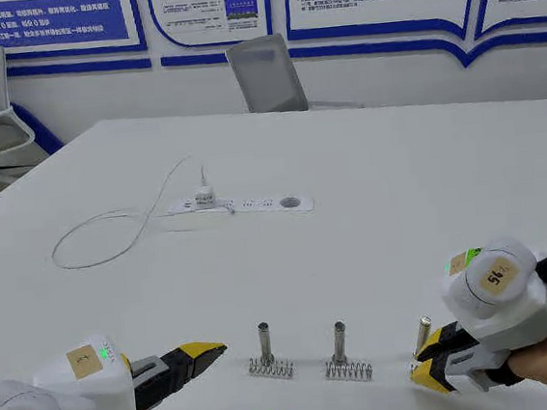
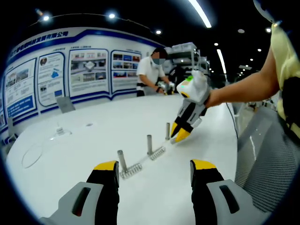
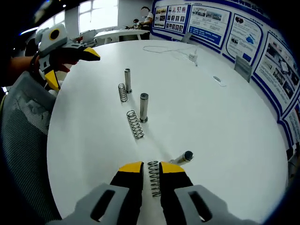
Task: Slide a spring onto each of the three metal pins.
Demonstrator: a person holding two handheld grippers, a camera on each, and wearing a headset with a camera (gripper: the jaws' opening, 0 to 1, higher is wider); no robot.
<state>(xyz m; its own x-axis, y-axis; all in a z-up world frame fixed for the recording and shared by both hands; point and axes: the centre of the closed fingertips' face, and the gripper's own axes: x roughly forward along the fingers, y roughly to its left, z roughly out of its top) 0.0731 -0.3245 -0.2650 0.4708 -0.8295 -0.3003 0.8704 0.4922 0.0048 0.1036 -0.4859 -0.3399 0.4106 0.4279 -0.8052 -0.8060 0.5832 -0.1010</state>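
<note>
Pinching third spring [image 3: 153, 180] in my right hand-held gripper [image 3: 151, 168], jaws narrow, low on bench [image 3: 211, 122] beside nearest pin [image 3: 183, 158]. Advise: lift clear, align coil bore over tip, lower straight. Left hand-held gripper [image 2: 154, 165] wide, empty.

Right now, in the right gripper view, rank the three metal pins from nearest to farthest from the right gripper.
1. Tilted pin, beside the right gripper clasping a spring.
2. Middle pin, upright, farther along.
3. Far pin, at the row's end.
</note>
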